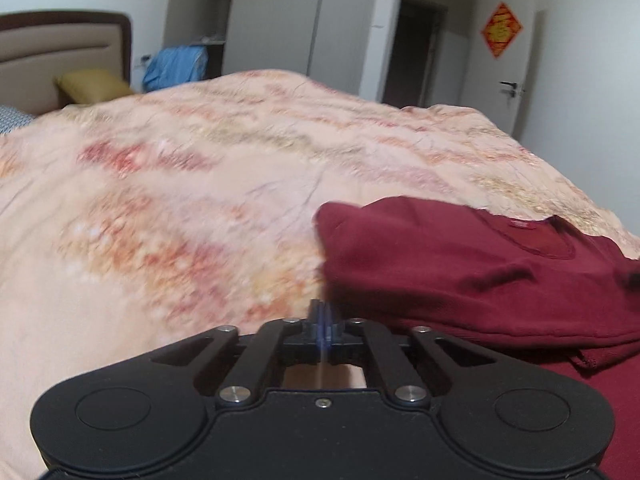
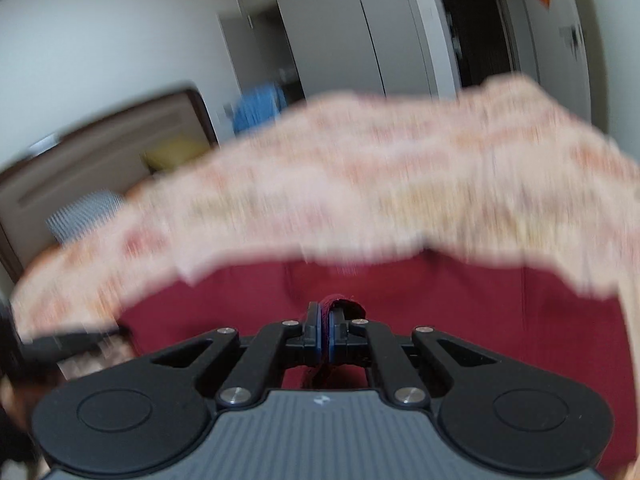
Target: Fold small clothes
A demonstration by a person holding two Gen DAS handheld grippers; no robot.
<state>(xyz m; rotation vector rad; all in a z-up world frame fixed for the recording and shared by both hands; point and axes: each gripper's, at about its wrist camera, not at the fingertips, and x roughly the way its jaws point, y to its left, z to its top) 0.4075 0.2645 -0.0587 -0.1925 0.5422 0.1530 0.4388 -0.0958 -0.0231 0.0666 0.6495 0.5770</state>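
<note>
A dark red garment (image 1: 460,272) lies on the bed at the right of the left wrist view, its neckline with a small label (image 1: 520,225) facing up and one part folded over. My left gripper (image 1: 322,320) is shut with nothing between its pads, just left of the garment's near edge. In the right wrist view the same red garment (image 2: 440,312) fills the lower half. My right gripper (image 2: 325,322) is shut on a hem of the red garment, which pokes out between the pads. This view is blurred by motion.
A peach floral bedspread (image 1: 200,184) covers the bed. A padded headboard (image 1: 52,52) with a yellow pillow (image 1: 94,84) stands at the far left. A blue bundle (image 1: 176,66), wardrobe doors (image 1: 280,20) and an open doorway (image 1: 420,52) lie beyond.
</note>
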